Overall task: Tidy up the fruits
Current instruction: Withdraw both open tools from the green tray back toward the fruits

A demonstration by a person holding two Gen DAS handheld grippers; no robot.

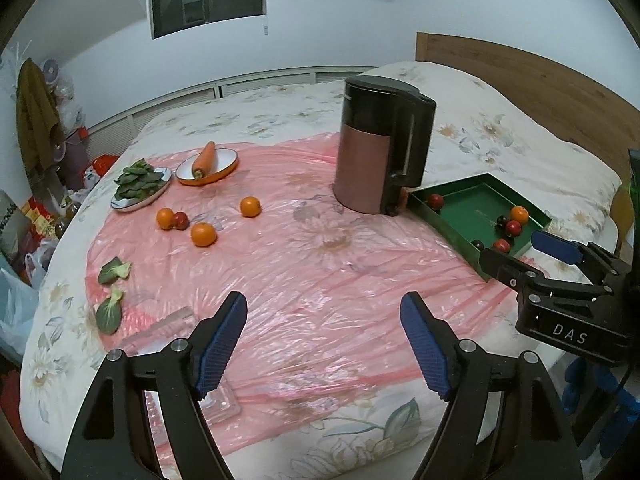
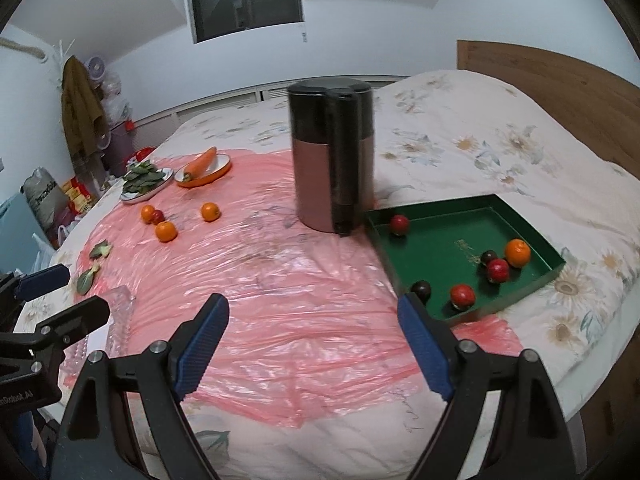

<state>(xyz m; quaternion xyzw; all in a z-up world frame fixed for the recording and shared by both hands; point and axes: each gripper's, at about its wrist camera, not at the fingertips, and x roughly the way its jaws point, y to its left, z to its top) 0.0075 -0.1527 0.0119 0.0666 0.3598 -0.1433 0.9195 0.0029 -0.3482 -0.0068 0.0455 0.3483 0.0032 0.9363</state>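
A green tray (image 2: 536, 244) on the right holds an orange (image 2: 517, 253), red fruits (image 2: 497, 271) and dark fruits (image 2: 421, 289); it also shows in the left wrist view (image 1: 476, 208). Three oranges (image 1: 203, 234) and a red fruit (image 1: 181, 220) lie loose on the pink plastic sheet (image 1: 304, 280) at the left. My left gripper (image 1: 323, 344) is open and empty above the sheet's near part. My right gripper (image 2: 314, 346) is open and empty, its right fingertip near the tray's near corner.
A tall black and copper kettle (image 1: 380, 148) stands beside the tray. A plate of greens (image 1: 140, 184), an orange bowl with a carrot (image 1: 206, 164), loose leaves (image 1: 112, 292) and a clear glass dish (image 1: 172, 332) lie left. Bed headboard (image 1: 540, 88) at the right.
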